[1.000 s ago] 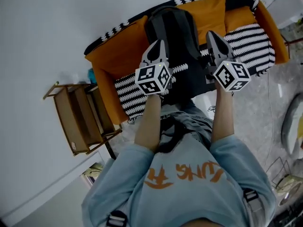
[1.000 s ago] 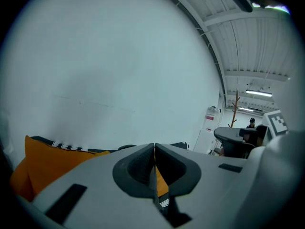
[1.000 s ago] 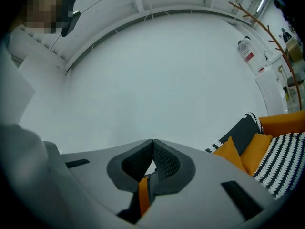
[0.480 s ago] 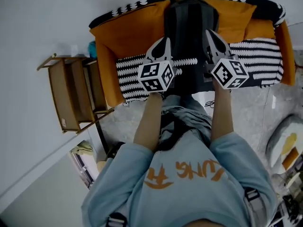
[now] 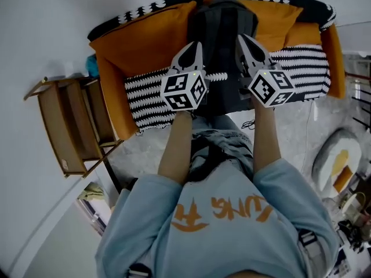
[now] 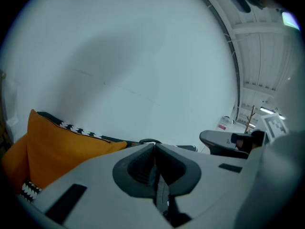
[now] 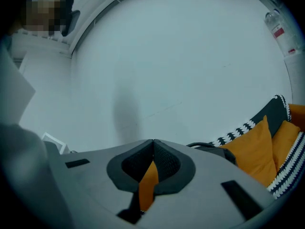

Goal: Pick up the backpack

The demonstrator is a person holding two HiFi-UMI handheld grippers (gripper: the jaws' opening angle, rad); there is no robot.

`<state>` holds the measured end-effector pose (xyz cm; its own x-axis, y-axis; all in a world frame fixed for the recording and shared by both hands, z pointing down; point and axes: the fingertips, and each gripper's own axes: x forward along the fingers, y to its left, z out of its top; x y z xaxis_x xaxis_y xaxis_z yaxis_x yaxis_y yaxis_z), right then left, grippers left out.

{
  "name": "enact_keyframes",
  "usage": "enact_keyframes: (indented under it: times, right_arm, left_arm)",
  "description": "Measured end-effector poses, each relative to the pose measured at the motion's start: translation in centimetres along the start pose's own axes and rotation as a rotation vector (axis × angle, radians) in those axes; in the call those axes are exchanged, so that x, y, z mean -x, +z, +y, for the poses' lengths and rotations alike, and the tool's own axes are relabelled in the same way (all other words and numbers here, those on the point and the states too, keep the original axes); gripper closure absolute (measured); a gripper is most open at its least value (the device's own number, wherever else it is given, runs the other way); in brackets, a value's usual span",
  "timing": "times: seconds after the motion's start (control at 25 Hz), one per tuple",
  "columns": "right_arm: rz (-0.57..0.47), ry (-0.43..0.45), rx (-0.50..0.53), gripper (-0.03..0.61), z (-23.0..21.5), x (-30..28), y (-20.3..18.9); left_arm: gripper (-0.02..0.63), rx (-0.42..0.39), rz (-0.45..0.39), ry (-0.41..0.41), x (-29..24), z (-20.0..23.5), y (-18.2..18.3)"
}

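A dark grey backpack point(image 5: 221, 25) stands upright in the middle of the sofa, leaning on the backrest between two orange cushions point(image 5: 145, 42). My left gripper point(image 5: 196, 45) hovers at the backpack's left side, shut and empty. At its right side my right gripper point(image 5: 241, 38) is shut and empty too. In the left gripper view the shut jaws point(image 6: 155, 145) point just under the backpack's top handle point(image 6: 148, 141), with the right gripper point(image 6: 224, 140) alongside. In the right gripper view the backpack's top point(image 7: 209, 148) shows just right of the shut jaws point(image 7: 153, 142).
The sofa has a black-and-white striped blanket point(image 5: 142, 91) over its seat and stands against a white wall. A wooden side shelf point(image 5: 69, 126) stands to the left, a teal object point(image 5: 91, 65) behind it. Cables and clutter point(image 5: 342, 178) lie on the floor at the right.
Both grippers have moved forward and a little down toward the backpack, now flanking its upper part. They stayed shut throughout.
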<state>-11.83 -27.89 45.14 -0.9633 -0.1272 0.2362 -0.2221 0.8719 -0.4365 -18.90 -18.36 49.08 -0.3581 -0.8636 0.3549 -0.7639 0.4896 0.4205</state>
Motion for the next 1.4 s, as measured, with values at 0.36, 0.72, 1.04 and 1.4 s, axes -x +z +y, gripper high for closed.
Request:
enact_keyframes:
  times: [0.36, 0.72, 1.04, 1.4]
  right_arm:
    - [0.046, 0.037, -0.054, 0.580, -3.3, -2.3, -1.2]
    - [0.123, 0.007, -0.026, 0.580, -9.4, -2.9, -1.5]
    - [0.204, -0.035, 0.051, 0.580, -14.1, -3.7, -2.8]
    - [0.293, -0.042, 0.105, 0.488, -17.7, -5.1, -4.0]
  left_arm:
    - [0.592, 0.031, 0.058, 0.068, -2.5, 2.4, -1.3]
    - [0.592, 0.028, 0.097, 0.098, -6.5, 1.3, -2.4]
    - [0.591, 0.043, 0.133, 0.119, -8.8, 1.9, -4.3]
    - [0.555, 0.055, 0.183, 0.098, -11.1, 2.7, -6.7]
